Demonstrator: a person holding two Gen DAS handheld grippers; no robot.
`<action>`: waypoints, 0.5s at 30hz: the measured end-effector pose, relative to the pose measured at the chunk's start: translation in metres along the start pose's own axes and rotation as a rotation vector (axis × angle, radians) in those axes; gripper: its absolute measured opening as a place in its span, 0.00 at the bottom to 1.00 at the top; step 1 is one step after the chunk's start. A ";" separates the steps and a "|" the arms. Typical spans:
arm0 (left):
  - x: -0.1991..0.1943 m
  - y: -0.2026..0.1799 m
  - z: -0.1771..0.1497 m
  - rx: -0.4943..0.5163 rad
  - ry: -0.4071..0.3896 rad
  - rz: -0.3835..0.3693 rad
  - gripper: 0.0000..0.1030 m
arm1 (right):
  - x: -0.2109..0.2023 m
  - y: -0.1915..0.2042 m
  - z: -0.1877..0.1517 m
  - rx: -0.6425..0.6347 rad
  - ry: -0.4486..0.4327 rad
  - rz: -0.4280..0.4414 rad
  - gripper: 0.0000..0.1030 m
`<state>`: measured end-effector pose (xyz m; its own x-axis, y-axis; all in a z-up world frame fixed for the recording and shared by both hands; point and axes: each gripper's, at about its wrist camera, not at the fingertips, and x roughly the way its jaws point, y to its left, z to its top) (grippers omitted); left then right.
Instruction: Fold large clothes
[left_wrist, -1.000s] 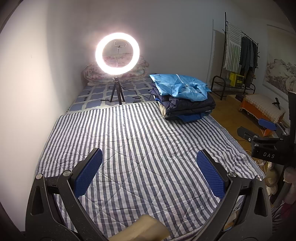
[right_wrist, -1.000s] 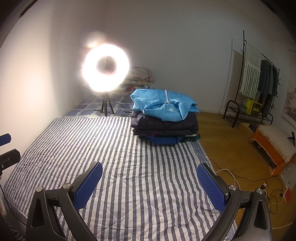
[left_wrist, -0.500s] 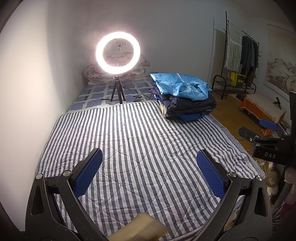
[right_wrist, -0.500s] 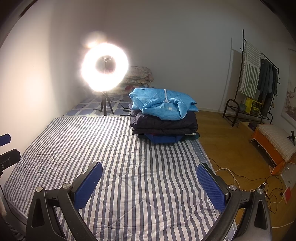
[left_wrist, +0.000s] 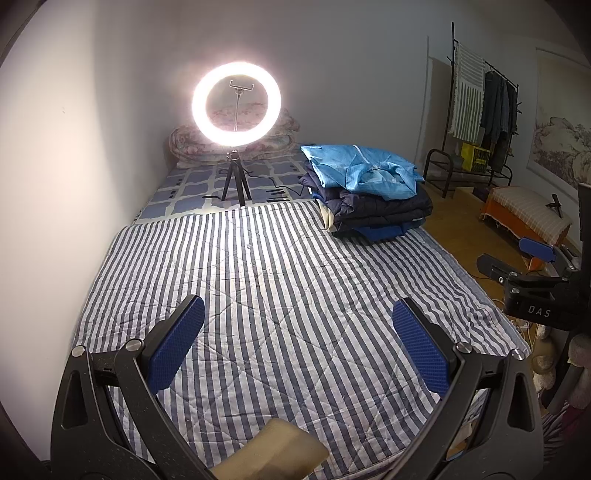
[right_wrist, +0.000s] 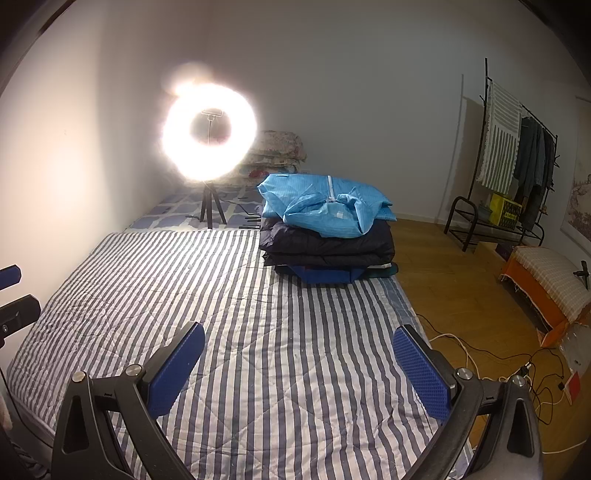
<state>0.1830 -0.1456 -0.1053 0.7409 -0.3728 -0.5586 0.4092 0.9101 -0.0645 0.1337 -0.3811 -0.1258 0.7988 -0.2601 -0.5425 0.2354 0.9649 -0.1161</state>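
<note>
Left gripper (left_wrist: 298, 341): jaws spread, empty, over the quilt (left_wrist: 258, 280)
Right gripper (right_wrist: 298, 363): jaws spread, empty
Clothes (right_wrist: 327, 236): stacked at far right bed edge, leaving folding room

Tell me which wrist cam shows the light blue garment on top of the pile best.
Right wrist. The light blue garment sits nearer the frame's middle, faces the camera, and its white zipper is readable. In the left wrist view the same garment appears off to the right at an angle, smaller, zipper barely visible.
</note>
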 end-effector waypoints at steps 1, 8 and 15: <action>0.000 0.000 0.000 0.000 0.001 0.002 1.00 | 0.000 0.000 0.000 0.000 0.001 0.000 1.00; 0.001 0.003 -0.004 -0.023 0.011 0.020 1.00 | 0.000 0.000 -0.003 0.000 0.003 -0.002 1.00; 0.000 -0.001 -0.006 -0.010 0.001 0.047 1.00 | -0.001 -0.001 -0.004 0.002 0.005 -0.002 1.00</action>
<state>0.1791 -0.1456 -0.1106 0.7588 -0.3297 -0.5617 0.3686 0.9284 -0.0470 0.1308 -0.3816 -0.1283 0.7958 -0.2614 -0.5463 0.2375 0.9645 -0.1155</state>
